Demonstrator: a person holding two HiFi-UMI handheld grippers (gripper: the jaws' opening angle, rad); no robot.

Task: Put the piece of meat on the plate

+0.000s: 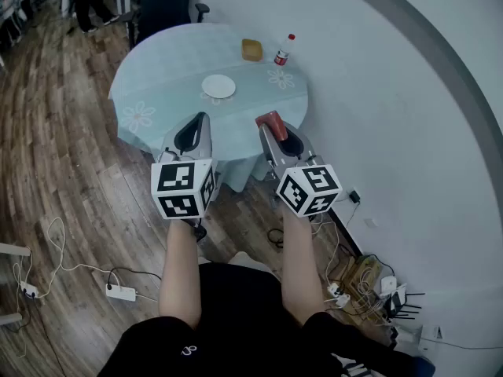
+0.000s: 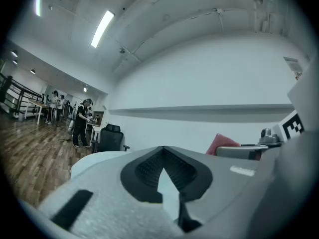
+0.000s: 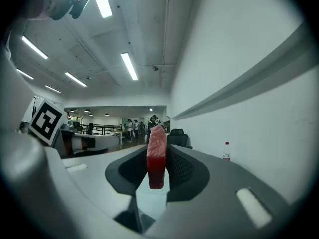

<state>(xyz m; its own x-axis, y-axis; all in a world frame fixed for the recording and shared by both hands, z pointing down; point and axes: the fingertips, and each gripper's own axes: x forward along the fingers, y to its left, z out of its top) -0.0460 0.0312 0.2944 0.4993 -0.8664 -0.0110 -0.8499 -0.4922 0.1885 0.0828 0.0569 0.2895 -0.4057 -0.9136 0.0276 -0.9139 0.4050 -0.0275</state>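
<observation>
The left gripper (image 1: 201,119) was held level, short of the round worktop (image 1: 157,69). Its fingers (image 2: 144,171) were closed together at the tips and gripped no object. The white plate (image 1: 218,86) lay near the middle of the worktop, well ahead of both grippers. To the right, the right gripper (image 1: 269,129) was also held level, and in the head view it lined up with the near edge of the worktop. Its 2 fingers were clamped on the piece of meat (image 3: 156,156), a red slab that stood on edge and projected past the fingertips. The meat was in the air, well apart from the plate. Farther right, near the far edge, a yellow-brown item (image 1: 251,49) lay just beside 1 upright bottle (image 1: 284,50) with a red cap.
</observation>
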